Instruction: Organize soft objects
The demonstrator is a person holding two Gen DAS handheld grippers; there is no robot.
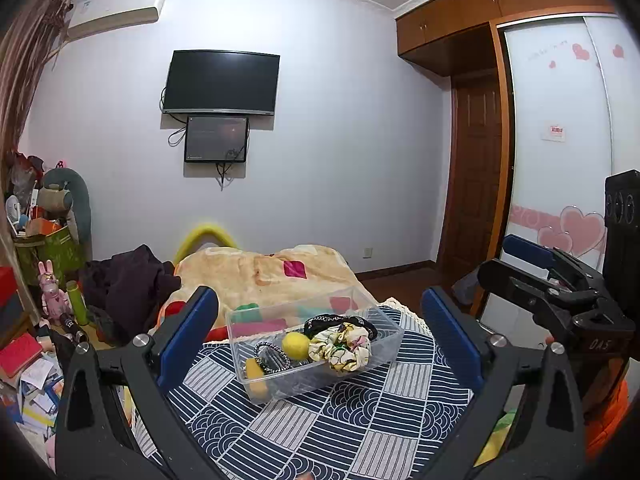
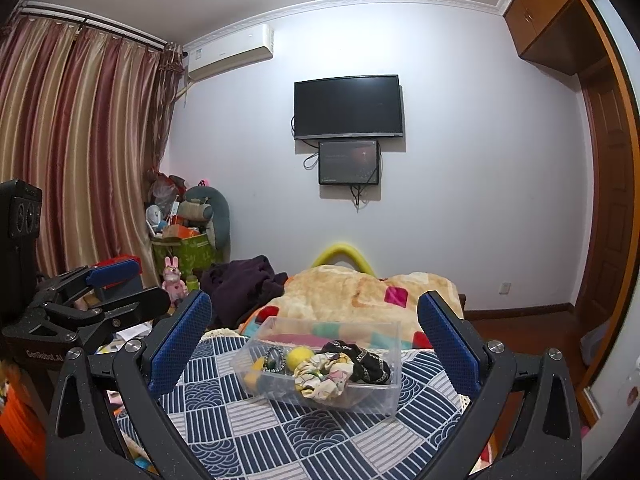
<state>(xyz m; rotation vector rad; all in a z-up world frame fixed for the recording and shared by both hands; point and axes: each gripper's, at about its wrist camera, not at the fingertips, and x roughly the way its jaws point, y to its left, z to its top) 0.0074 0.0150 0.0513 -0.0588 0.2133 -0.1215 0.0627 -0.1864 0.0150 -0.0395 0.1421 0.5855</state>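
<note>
Surface: your work area is a navy-and-white patterned cloth (image 1: 352,412) spread over the bed, with a beige fleece blanket (image 1: 256,268) bunched behind it at 12 o'clock. Far left, a curtain (image 2: 80,140) hangs over a pile of clutter and a pink rabbit toy (image 2: 175,280). A dark garment (image 1: 132,280) lies heaped just left of the blanket. On the far wall you have an air conditioner (image 2: 232,50), a wall TV (image 1: 222,82) and a smaller screen (image 1: 216,139) just under it. Wooden wardrobe (image 1: 480,16) and door fill the right side.

Task item: a clear plastic box (image 1: 276,384) sits on the cloth, centred ahead of both tongs. Inside, left to right: an orange piece at the near-left corner, a grey-black hair tie (image 1: 272,356), a yellow ball (image 1: 296,345), a floral scrunchie (image 1: 344,347), and a black scrunchie (image 1: 340,322) behind it.

Tongs: your left gripper (image 1: 320,340) is spread wide, blue pads framing the box, holding and touching nothing. Your right gripper (image 2: 316,340) is likewise spread wide, with nothing between its pads.

View differences: the left wrist view catches the right gripper side-on at 3 o'clock, plus the wardrobe's heart-decorated sliding panel (image 1: 560,140). The right wrist view catches the left gripper at 9 o'clock and the full curtain.
</note>
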